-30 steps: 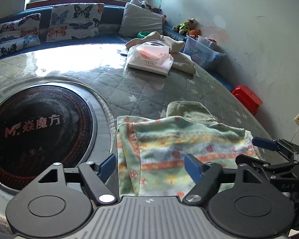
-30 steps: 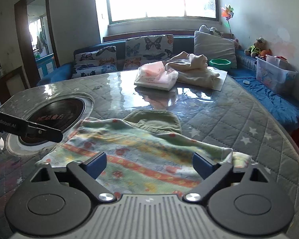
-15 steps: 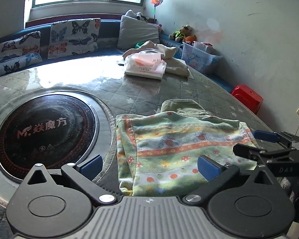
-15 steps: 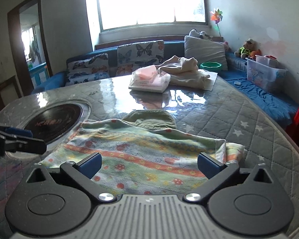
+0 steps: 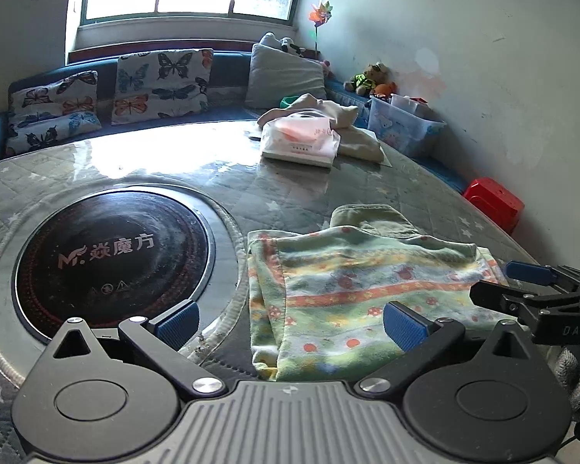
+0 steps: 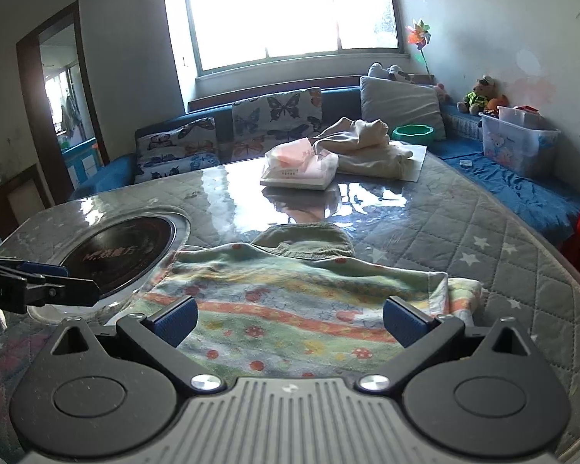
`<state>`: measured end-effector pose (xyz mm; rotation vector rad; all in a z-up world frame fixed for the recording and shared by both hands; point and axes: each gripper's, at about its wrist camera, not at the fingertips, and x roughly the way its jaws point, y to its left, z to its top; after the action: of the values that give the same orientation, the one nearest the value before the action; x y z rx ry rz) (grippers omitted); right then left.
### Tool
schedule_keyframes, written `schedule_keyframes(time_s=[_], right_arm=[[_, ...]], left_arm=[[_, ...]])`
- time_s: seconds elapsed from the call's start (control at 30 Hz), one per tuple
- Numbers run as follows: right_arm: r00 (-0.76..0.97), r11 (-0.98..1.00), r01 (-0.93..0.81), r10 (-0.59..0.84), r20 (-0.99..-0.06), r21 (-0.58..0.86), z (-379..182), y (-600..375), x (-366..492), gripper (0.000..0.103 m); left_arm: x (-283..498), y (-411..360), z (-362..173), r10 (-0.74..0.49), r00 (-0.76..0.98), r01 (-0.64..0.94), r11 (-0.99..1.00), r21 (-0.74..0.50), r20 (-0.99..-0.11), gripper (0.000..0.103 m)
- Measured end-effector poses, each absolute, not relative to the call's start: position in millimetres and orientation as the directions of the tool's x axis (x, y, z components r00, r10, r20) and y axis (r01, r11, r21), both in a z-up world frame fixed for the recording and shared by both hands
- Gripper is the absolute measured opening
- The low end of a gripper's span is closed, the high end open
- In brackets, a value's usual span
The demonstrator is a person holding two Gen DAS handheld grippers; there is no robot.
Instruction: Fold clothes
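While both tools hang low over the near edge of the desk (image 5: 135,162), the patterned garment (image 5: 352,294) lies flat across the lower centre of each view, striped in green, orange and blue with small red spots. Its left edge is folded over on itself in the left wrist view, and an olive-green piece (image 6: 309,237) pokes out from under its far edge. The left tool (image 5: 288,321) has its blue-padded fingers spread wide, one over the rim of the black round cooktop (image 5: 112,259) set into the desk, the other over the garment; it grips nothing. The right tool (image 6: 290,317) is likewise spread wide and empty, both pads above the cloth. Each tool shows in the other's view: the right one at the lower right edge of the left wrist view, the left one at the left edge of the right wrist view.

Further back, in the upper centre of the frames, a white plastic-wrapped packet (image 6: 299,166) sits on the desk, touching a heap of cream clothing (image 6: 367,147). Butterfly cushions (image 5: 162,77) line the blue bench under the window, and a red stool (image 5: 493,201) stands at the right by the wall.
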<state>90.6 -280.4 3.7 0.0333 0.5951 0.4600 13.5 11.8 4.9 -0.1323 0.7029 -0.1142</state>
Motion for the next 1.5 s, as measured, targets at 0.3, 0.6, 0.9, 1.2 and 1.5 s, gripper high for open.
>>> schedule_keyframes(time_s=[0.3, 0.6, 0.9, 1.2, 1.5], right_arm=[[0.725, 0.893, -0.410, 0.441, -0.529, 0.184, 4.2, -279.7, 85.3, 0.103], [0.713, 0.882, -0.437, 0.458, -0.530, 0.174, 2.8, -272.7, 82.6, 0.103], [0.676, 0.865, -0.473, 0.478, -0.561, 0.166, -1.0, -262.5, 79.5, 0.103], [0.643, 0.837, -0.526, 0.509, -0.572, 0.154, -0.1, -247.8, 77.6, 0.103], [0.620, 0.814, -0.566, 0.525, -0.583, 0.131, -2.0, -232.0, 77.2, 0.103]], left_arm=[[10.3, 5.5, 2.4, -0.137, 0.745, 0.058, 0.988, -0.142, -0.652, 0.103], [4.4, -2.4, 0.2, -0.115, 0.737, 0.065, 0.993, -0.100, -0.666, 0.103], [4.2, -5.1, -1.4, -0.084, 0.726, 0.056, 0.996, -0.063, -0.682, 0.103], [3.3, -2.2, -2.5, -0.056, 0.718, 0.039, 0.998, -0.040, -0.694, 0.103], [1.6, 1.9, -2.6, -0.037, 0.715, 0.022, 0.999, -0.031, -0.698, 0.103]])
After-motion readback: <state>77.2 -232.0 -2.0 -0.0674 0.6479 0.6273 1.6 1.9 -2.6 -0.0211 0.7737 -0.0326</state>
